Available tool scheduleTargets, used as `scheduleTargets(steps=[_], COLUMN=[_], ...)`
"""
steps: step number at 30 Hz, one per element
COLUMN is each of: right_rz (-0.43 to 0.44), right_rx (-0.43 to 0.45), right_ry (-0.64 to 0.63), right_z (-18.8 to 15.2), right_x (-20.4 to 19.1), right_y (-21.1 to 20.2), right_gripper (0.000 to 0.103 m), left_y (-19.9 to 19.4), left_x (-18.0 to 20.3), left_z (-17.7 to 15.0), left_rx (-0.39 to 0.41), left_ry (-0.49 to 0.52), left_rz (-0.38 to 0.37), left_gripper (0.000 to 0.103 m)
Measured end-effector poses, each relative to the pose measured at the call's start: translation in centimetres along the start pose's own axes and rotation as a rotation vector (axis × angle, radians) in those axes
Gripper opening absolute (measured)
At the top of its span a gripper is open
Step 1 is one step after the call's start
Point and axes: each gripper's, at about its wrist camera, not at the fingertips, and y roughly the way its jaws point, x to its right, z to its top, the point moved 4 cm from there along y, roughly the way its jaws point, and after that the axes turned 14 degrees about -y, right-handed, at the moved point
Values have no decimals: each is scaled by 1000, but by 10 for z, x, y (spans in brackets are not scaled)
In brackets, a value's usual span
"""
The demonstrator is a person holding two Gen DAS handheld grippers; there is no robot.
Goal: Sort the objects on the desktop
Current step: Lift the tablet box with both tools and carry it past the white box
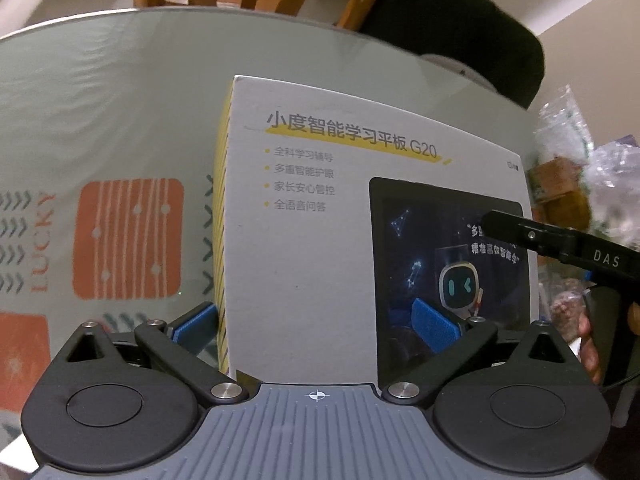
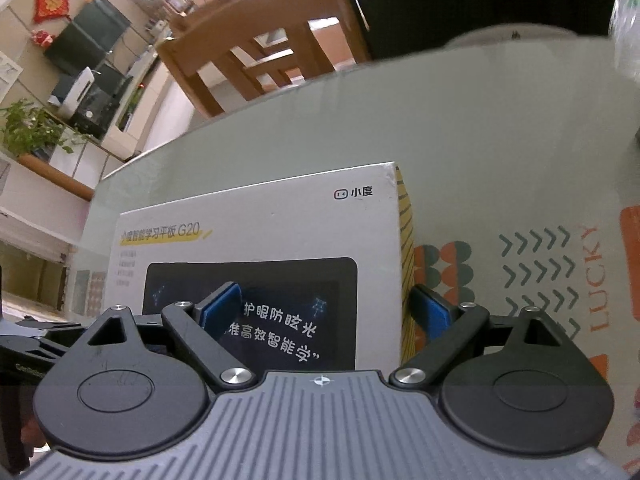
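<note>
A white tablet box (image 1: 320,248) with a yellow-striped side and a printed tablet picture lies on the patterned tablecloth (image 1: 120,120). My left gripper (image 1: 316,326) is open and straddles the box's near left edge. One blue pad sits outside the yellow side and the other over the printed face. My right gripper (image 2: 326,310) is also open and straddles the same box (image 2: 260,216) at its near right edge. One of its fingers (image 1: 520,232) shows in the left wrist view over the tablet picture, with a hand (image 1: 592,344) below it. Whether any pad touches the box is unclear.
Clear plastic bags and a brown carton (image 1: 560,184) crowd the table's right side. Wooden chairs (image 2: 260,48) stand past the far table edge, and a dark-clothed person (image 1: 460,20) is at the far right. Bare tablecloth (image 2: 500,140) lies beyond the box.
</note>
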Motion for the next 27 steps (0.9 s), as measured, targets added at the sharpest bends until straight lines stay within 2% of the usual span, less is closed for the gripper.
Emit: scheduleTargets(steps=[11,19,27], right_rz=[-14,-24,-52], right_rx=[65,82,99], right_ry=[-102,-173,-208], right_z=[-26,-59,-92], right_x=[-63,-115,-171], right_y=[-72,-93,-114], right_gripper=[103,103,103], left_y=[-66,-103,-138], left_x=[-29,-68,-108], left_z=[-54,-101,-137], left_rx=[73,108,133], left_ry=[-30,-62,-85], left_rz=[-19,4,-17], left_gripper=[103,103,103])
